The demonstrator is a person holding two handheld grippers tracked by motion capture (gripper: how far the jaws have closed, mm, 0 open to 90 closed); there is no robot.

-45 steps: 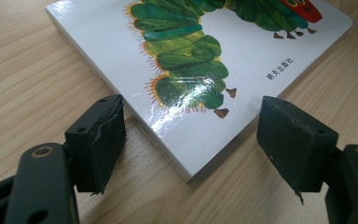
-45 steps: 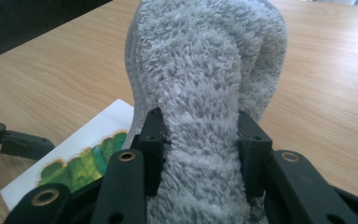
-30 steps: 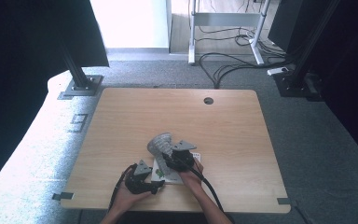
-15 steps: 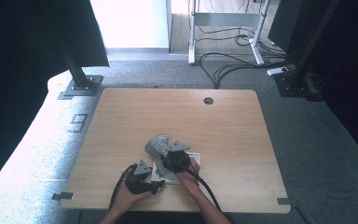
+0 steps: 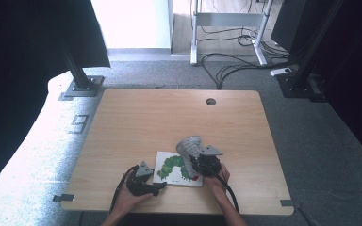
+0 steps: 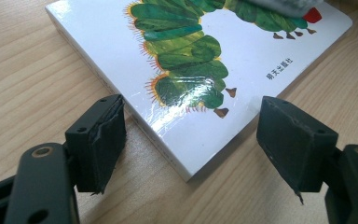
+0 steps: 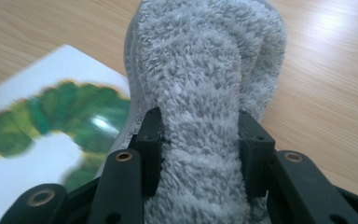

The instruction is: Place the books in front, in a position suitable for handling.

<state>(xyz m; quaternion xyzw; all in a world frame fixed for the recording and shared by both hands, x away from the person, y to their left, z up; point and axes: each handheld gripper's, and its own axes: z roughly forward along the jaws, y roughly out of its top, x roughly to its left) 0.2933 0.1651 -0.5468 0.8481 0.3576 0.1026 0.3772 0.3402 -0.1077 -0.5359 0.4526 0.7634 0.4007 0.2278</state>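
**Two grippers, one book: cloth at its right end, open jaws at its near-left corner**

Two tools are at work here, so start from your right gripper (image 5: 201, 162). It is clenched on the grey fluffy cloth (image 7: 205, 93), both pads sunk into the pile, with the wad standing up past the jaw tips. Just left of it lies the picture book (image 5: 176, 169), flat on the table (image 5: 169, 117) close to the near edge, its long axis running roughly along that edge. The cloth sits at the book's right end, over the caterpillar's red head, so a wipe would run leftward along the cover.

Your left gripper (image 6: 191, 140) stands released, jaws wide, straddling the book's near-left corner without touching it. That hand is the nearer one for steadying the book.

From the left gripper view you get the corner's thickness and the gaps to either pad, plus a strip of cloth at the cover's far end. From the right gripper view you get the grip itself. Whether cloth actually presses on the cover, you cannot tell.
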